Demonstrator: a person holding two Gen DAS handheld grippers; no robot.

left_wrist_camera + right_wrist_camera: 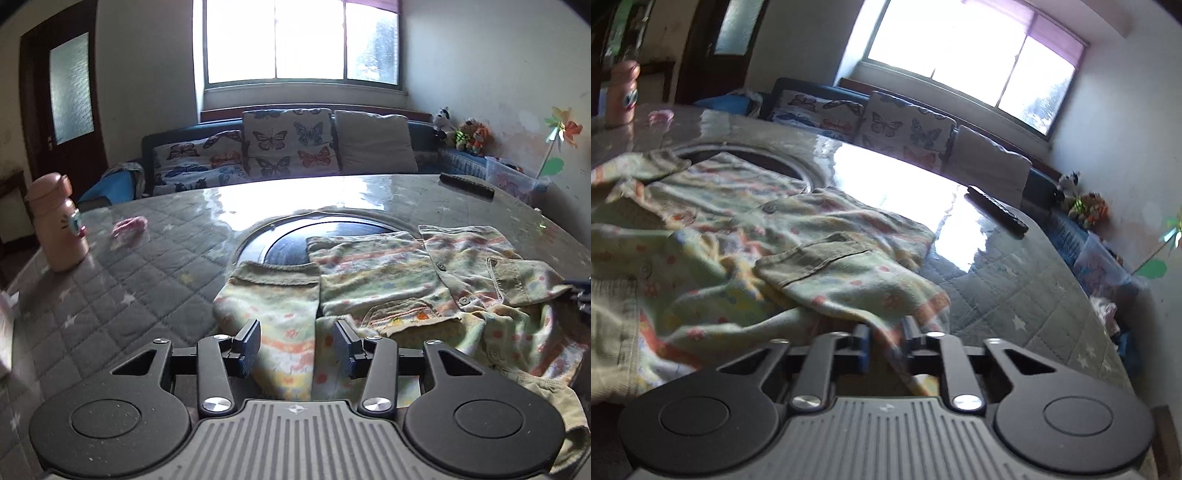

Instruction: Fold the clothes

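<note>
A wide three-pane window (301, 40) floods the pale-walled room with daylight. Below it, a dark blue sofa (424, 129) carries butterfly-print cushions (290, 140). A dark wooden door with frosted glass (61, 99) stands left.

The right tongs (885, 349) pinch a fold of the pastel patterned garment (798, 236), which lies crumpled across the bench (1015, 295). A black remote (996, 214) rests near the far edge; a pink bottle (623, 94) stands at the far left corner.
</note>
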